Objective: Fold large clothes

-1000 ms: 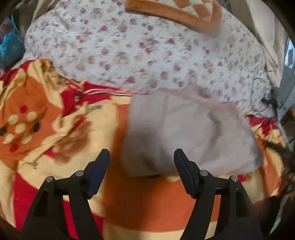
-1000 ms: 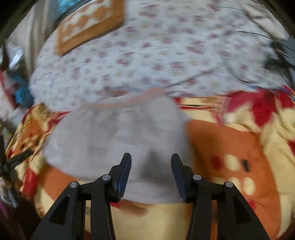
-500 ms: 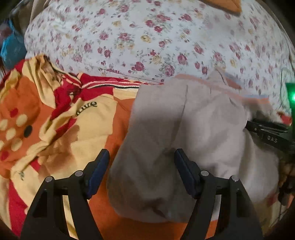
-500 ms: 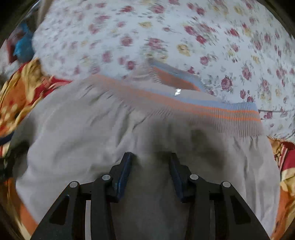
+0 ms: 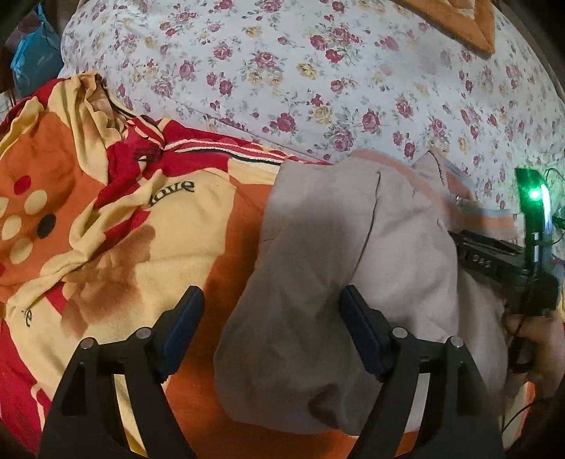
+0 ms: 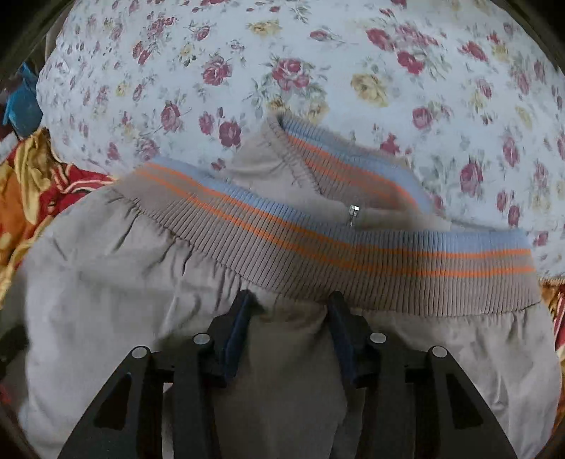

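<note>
A taupe jacket lies folded on the bed, half on the orange blanket and half on the floral sheet. My left gripper hovers over its left edge with the jaws wide and still opening; nothing is pinched. My right gripper is pushed into the jacket just below the ribbed hem with orange and blue stripes. Its jaws are opening, with cloth bulging between them and the tips partly buried. A zipper pull shows above the hem. In the left wrist view the right gripper rests on the jacket's right side.
The blanket is bunched in red, yellow and orange folds at the left. An orange cushion lies at the far edge of the sheet. A blue bag sits beyond the bed's left corner. A hand holds the right gripper.
Both grippers came down closer to the jacket. The right one moved from above its middle to press in below the ribbed hem. The left jaws spread a little wider.
</note>
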